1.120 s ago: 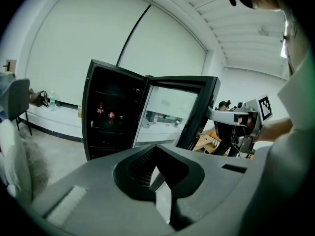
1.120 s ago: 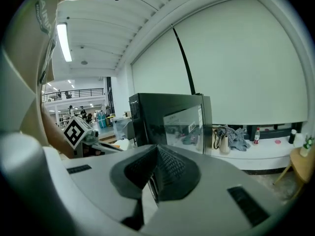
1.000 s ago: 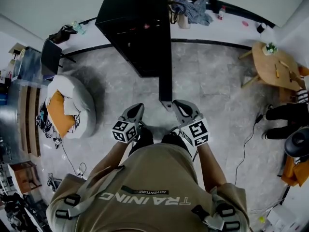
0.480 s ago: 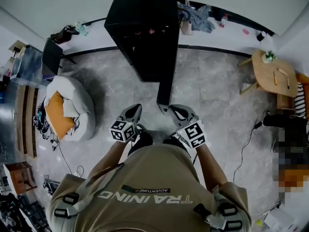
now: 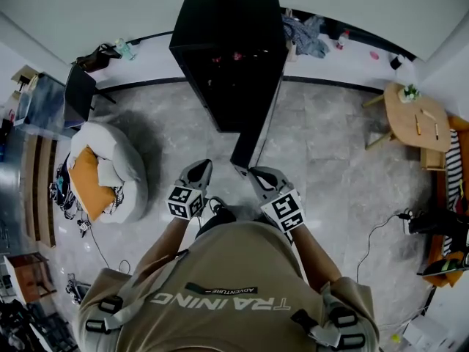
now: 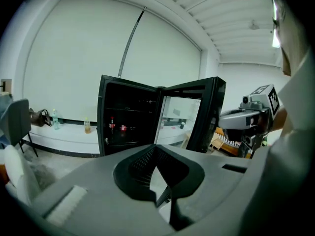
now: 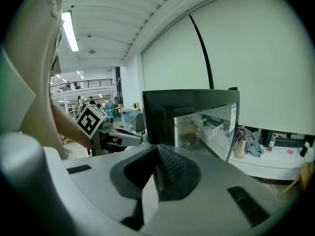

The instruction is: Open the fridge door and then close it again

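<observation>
Two grippers, both with jaws pressed together and nothing between them. Your left gripper (image 5: pixel 198 167) sits at about 7 o'clock from the door's free edge and well clear of it. Your right gripper (image 5: pixel 257 173) sits just beside that edge, at about 5 o'clock from it. No view settles whether it touches.

Location of the work piece: the fridge (image 5: pixel 227 42) stands at your 12 o'clock against the far wall, with its open front facing you. Drinks show on a shelf (image 6: pixel 118 128) inside.

Orientation: the door (image 5: pixel 245 152) is swung wide open. Its long axis is upright. Its width runs from the hinge at the fridge's right front corner out toward you, so the free edge points at roughly 6 to 7 o'clock. The glass face (image 7: pixel 206 127) looks toward your right side, at 3 o'clock.

Assessment: the opening half appears done, and closing is the step in hand. Closed jaws suit that, since a blunt tip pushes a flat panel without needing a grip. The right gripper's place on the outer side of the free edge gives the most leverage for swinging the door back toward 12 o'clock. The left gripper appears to be idle, held low and out of the door's path.
</observation>
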The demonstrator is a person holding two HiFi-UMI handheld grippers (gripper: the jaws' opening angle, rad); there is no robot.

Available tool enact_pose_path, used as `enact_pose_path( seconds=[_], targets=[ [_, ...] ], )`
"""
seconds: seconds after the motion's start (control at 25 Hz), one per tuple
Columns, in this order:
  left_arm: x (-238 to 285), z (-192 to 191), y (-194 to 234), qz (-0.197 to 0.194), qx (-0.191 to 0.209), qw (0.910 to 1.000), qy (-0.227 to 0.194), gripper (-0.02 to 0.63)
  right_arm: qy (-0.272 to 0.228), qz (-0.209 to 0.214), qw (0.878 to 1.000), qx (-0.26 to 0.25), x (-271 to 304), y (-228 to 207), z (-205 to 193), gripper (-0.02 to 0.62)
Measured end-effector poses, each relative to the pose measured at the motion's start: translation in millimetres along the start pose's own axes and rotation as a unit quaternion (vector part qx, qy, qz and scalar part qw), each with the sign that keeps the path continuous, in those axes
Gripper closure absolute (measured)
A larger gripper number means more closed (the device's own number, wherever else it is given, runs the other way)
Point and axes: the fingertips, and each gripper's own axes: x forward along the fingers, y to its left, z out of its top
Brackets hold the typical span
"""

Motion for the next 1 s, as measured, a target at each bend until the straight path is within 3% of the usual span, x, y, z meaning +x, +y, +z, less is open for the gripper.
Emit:
enact_pose_path(
  seconds=[1.0],
  targets=[
    [-45, 8, 135, -0.022, 0.023, 0.9995, -0.004, 0.606, -0.036, -0.079, 0.996, 0.021, 124, 15, 70, 0.589]
  ],
)
